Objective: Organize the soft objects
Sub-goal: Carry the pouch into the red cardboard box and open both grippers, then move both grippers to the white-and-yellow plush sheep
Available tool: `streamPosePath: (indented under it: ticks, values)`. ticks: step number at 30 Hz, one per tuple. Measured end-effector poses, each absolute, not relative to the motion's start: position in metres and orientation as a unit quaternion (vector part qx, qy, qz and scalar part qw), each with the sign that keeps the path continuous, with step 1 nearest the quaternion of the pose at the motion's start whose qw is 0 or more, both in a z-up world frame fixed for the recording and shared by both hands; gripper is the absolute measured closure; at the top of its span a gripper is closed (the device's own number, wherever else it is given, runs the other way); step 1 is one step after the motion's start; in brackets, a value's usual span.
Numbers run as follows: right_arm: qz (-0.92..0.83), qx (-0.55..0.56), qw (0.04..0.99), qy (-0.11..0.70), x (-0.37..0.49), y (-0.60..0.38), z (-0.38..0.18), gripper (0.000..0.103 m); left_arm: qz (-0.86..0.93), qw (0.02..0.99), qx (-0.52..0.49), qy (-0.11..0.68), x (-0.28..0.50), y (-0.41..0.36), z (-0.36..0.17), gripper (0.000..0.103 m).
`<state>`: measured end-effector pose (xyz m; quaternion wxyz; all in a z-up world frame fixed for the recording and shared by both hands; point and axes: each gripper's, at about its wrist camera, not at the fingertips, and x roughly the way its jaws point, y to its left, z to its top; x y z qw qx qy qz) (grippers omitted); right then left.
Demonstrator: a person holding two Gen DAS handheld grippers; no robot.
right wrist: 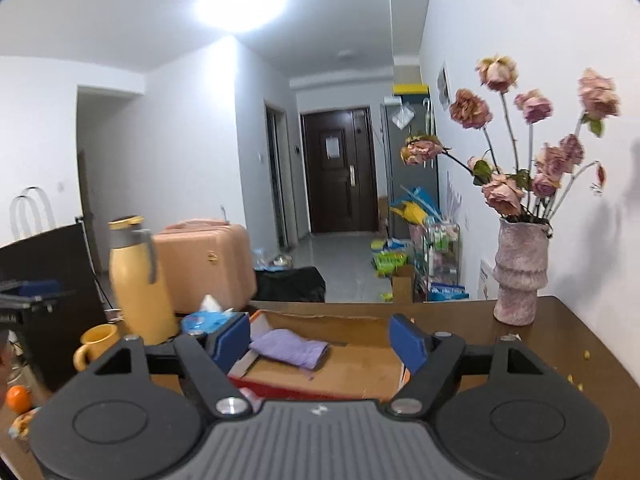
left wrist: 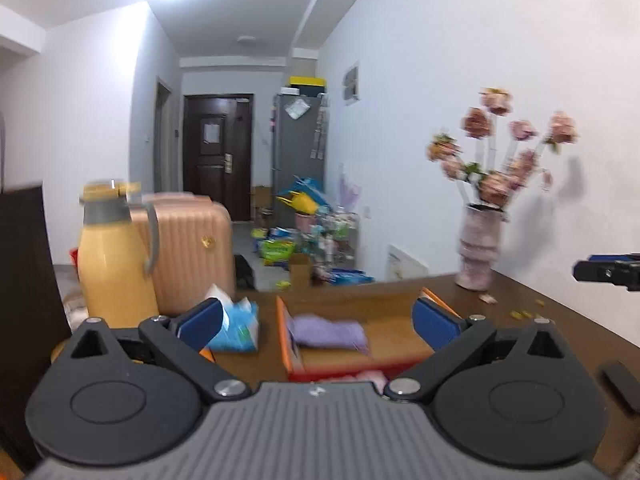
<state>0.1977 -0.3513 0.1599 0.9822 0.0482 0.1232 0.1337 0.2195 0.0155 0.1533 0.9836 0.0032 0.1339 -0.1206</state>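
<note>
Purple cloth (right wrist: 289, 347) is lying folded in the cardboard box (right wrist: 360, 372), while both the left gripper (left wrist: 318, 322) and right gripper (right wrist: 322, 344) are hanging wide apart, gripping nothing.

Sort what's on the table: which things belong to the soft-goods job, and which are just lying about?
Job: purple cloth, lying in the cardboard box; a pink soft thing at the box's near edge.

Lying about: yellow flask, mug, tissue pack, vase, orange.
</note>
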Motion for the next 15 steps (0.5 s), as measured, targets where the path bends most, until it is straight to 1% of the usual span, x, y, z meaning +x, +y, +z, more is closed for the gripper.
streamPosePath:
  ticks: [1,3,6,9,13,15]
  values:
    - [0.137,0.052,0.983,0.111,0.177,-0.350,0.151,0.020,-0.129,0.982,-0.001,0.136,0.203,0.018,0.144,0.000]
    - [0.144,0.053,0.983,0.097,0.141,-0.348,0.133,0.016,-0.134,0.981,-0.013,0.141,0.169,0.024,0.118,0.000]
    - [0.125,0.051,0.988,0.069,0.085,-0.344,0.101,0.015,-0.125,0.981,-0.010,0.146,0.126,0.025,0.080,0.000]
    - [0.073,0.054,0.994,0.063,0.043,-0.343,0.070,0.014,-0.106,0.985,-0.009,0.139,0.091,0.031,0.050,0.000]
    - [0.061,0.076,0.991,0.094,0.030,-0.347,0.046,0.014,-0.113,0.981,-0.008,0.161,0.088,0.034,0.039,0.000]
    - [0.055,0.072,0.990,0.107,0.034,-0.346,0.041,0.014,-0.104,0.983,-0.011,0.153,0.093,0.032,0.040,0.000]
